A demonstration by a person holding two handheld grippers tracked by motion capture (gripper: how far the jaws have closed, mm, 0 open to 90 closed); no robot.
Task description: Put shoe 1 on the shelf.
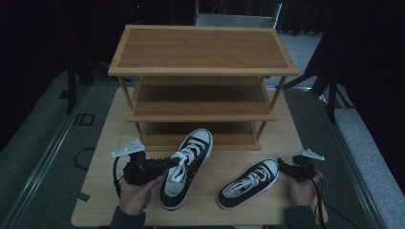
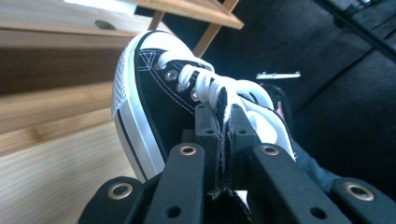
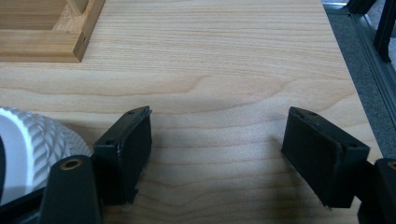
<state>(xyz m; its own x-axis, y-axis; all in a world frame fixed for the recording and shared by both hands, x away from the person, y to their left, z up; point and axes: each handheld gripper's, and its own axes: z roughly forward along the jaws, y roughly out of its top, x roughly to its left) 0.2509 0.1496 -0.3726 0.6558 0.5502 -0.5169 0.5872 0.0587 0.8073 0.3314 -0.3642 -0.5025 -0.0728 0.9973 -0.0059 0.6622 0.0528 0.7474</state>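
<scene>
Two black-and-white lace-up sneakers lie on the table in front of a three-tier wooden shoe rack point(image 1: 203, 71). The left sneaker point(image 1: 187, 167) points its toe toward the rack's bottom shelf. My left gripper point(image 1: 169, 163) is shut on that shoe's side wall by the laces; in the left gripper view the jaws pinch the black collar edge point(image 2: 225, 140) with the left sneaker's toe point(image 2: 144, 79) beyond. The right sneaker point(image 1: 249, 183) lies at an angle, toe to the right. My right gripper point(image 1: 282, 167) stands open just right of its toe, with the white toe cap point(image 3: 32, 144) beside the left jaw.
The wooden table point(image 1: 224, 157) ends close on the right, where grey floor point(image 3: 369, 60) begins. The rack's foot point(image 3: 51, 42) stands ahead-left of my right gripper. Cables trail from both grippers toward the table's front edge.
</scene>
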